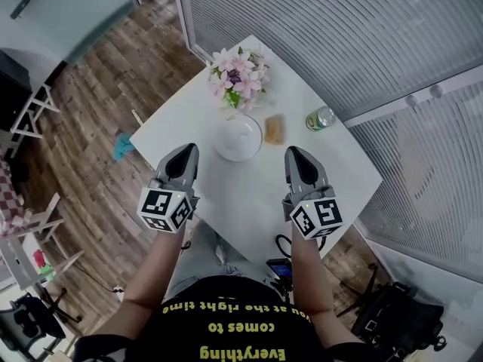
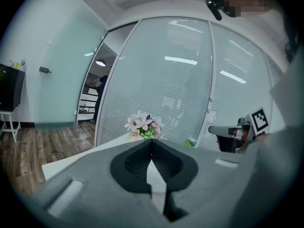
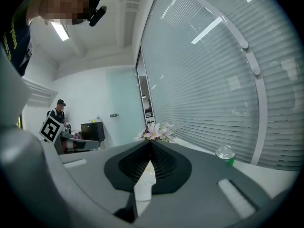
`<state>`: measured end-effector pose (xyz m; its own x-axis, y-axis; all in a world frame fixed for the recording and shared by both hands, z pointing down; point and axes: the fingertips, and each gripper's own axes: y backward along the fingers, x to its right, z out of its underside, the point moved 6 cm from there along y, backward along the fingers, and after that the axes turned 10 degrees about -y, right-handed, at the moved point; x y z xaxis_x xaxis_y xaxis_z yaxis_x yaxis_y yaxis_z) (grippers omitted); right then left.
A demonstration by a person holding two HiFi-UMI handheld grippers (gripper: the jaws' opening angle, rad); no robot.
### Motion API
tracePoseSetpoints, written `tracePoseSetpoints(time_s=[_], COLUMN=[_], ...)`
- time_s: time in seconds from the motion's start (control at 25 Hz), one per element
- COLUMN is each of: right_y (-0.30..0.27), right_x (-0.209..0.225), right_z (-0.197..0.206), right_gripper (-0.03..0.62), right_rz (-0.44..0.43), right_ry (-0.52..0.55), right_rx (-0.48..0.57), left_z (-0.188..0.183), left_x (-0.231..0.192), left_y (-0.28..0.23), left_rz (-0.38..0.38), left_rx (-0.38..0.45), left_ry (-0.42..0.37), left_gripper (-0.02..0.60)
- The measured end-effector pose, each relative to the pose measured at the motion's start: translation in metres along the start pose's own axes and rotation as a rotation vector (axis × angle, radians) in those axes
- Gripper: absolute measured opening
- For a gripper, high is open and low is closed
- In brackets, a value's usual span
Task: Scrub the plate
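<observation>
A white plate [image 1: 237, 137] lies on the white table [image 1: 249, 194], with a tan sponge [image 1: 274, 130] just to its right. My left gripper [image 1: 187, 150] hovers over the table to the lower left of the plate, jaws shut with nothing between them. My right gripper [image 1: 293, 153] hovers to the lower right of the plate, below the sponge, also shut and empty. In the left gripper view the shut jaw tips [image 2: 152, 141] point toward the flowers [image 2: 144, 124]. In the right gripper view the shut tips [image 3: 150, 143] point the same way. The plate and sponge are hidden behind the jaws in both gripper views.
A bunch of pink flowers [image 1: 238, 75] stands at the table's far end. A green can [image 1: 320, 118] sits at the right, near the glass wall with blinds [image 1: 362, 29]. Wooden floor [image 1: 98, 89] lies left of the table. A person [image 3: 58, 112] stands far off in the room.
</observation>
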<state>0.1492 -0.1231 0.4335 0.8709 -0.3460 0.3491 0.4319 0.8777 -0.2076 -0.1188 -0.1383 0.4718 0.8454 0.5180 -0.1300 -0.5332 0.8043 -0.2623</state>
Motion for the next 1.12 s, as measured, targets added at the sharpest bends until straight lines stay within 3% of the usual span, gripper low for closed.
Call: tracePoseSetpoints(time_s=[1.12], right_y=[-0.074], right_x=[0.062], right_z=[0.064], right_gripper=[0.1], right_rz=[0.082], right_ry=[-0.07], right_rx=[-0.145], left_z=[0.058], left_x=[-0.018], left_y=[-0.063], left_rz=[0.034], left_rx=[-0.14], left_ry=[0.076], left_gripper=[0.002])
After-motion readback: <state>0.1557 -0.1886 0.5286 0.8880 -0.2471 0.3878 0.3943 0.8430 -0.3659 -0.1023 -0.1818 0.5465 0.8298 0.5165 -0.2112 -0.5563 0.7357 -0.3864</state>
